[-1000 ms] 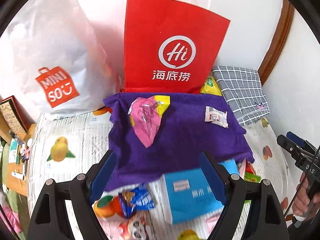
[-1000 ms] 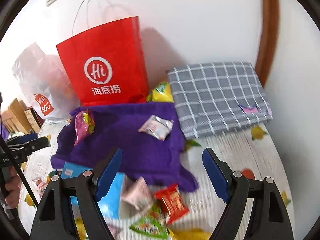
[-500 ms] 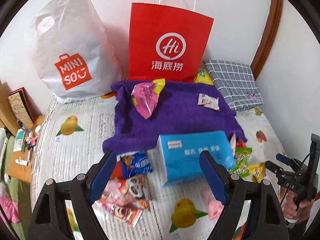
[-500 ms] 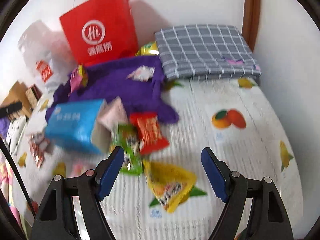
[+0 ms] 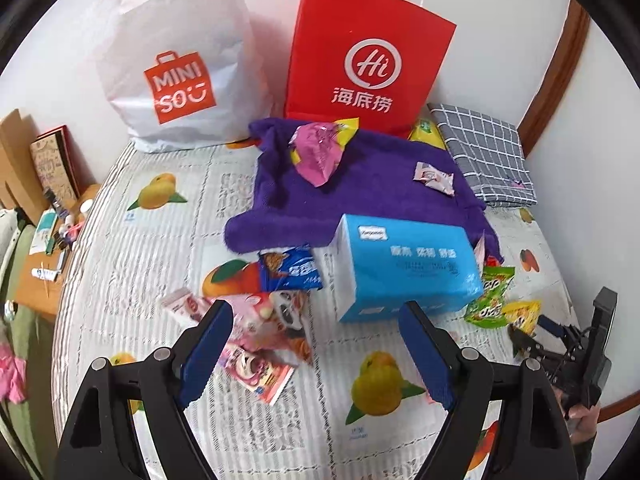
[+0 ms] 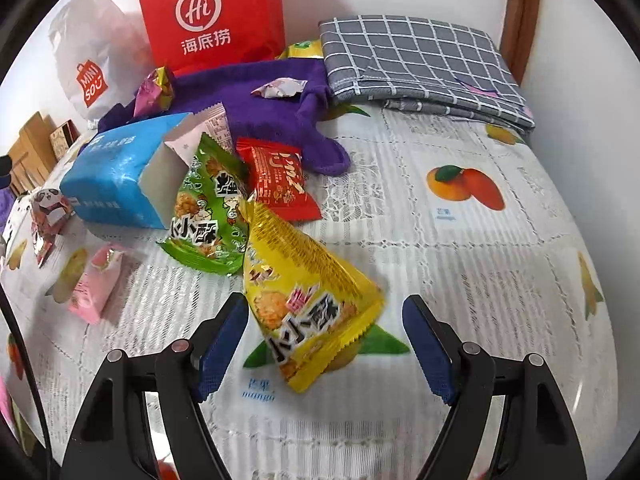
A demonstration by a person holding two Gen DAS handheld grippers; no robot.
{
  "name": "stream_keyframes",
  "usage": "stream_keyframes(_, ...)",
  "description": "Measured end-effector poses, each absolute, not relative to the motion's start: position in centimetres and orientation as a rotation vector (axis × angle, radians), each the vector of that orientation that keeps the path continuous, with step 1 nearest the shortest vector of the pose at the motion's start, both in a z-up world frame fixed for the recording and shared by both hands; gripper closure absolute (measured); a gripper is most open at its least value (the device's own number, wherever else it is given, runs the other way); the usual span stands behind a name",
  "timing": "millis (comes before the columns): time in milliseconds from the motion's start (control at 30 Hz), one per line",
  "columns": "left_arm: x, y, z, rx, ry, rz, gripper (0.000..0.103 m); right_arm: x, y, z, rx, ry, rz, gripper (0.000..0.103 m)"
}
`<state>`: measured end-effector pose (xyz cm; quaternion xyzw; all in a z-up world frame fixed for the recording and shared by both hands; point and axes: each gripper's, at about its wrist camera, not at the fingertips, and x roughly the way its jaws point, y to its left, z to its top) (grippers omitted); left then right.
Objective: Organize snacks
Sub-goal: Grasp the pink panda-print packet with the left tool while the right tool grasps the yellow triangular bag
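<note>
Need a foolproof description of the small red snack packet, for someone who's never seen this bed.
Start at the big light-blue tissue box lying on the fruit-print bedsheet. At its open end several packets fan out: a green crinkly packet, a yellow one, and the small red foil packet, touching the purple towel's corner. It is the only red wrapper there.

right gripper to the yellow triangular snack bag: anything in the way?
Nothing visible. The yellow triangular snack bag lies on the fruit-print bedcover, its near end already between the open fingers of the right gripper, neither pad touching it. The green snack bag only meets its far tip, away from the gripper.
</note>
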<state>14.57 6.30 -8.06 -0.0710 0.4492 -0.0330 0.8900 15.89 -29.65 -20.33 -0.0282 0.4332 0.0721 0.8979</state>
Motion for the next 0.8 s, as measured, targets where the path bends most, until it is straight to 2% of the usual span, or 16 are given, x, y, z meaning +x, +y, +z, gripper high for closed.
stream_keyframes(33, 14.4, 6.5, -8.2, -0.145, 0.933, -0.059, 0.019, 16.2, -29.6, -20.5, -0.058, 0.898, 0.151, 0.024)
stream_keyframes(100, 14.1, 6.8, -8.5, -0.140, 0.935, -0.042, 0.019, 16.8, -29.6, -20.8, -0.056, 0.899, 0.159, 0.028)
stream_keyframes(133, 13.9, 6.9, -8.8, -0.138, 0.938, -0.034, 0.019, 17.1, -29.6, -21.0, -0.055, 0.901, 0.160, 0.034)
stream_keyframes(300, 13.4, 7.9, -10.3, -0.128, 0.957, 0.009, 0.019, 17.0, -29.7, -20.8, -0.045, 0.842, 0.140, 0.043)
stream_keyframes(800, 16.4, 9.6, -14.1, -0.183, 0.980, 0.003, 0.019, 17.2, -29.4, -21.6, -0.026, 0.840, 0.087, 0.044)
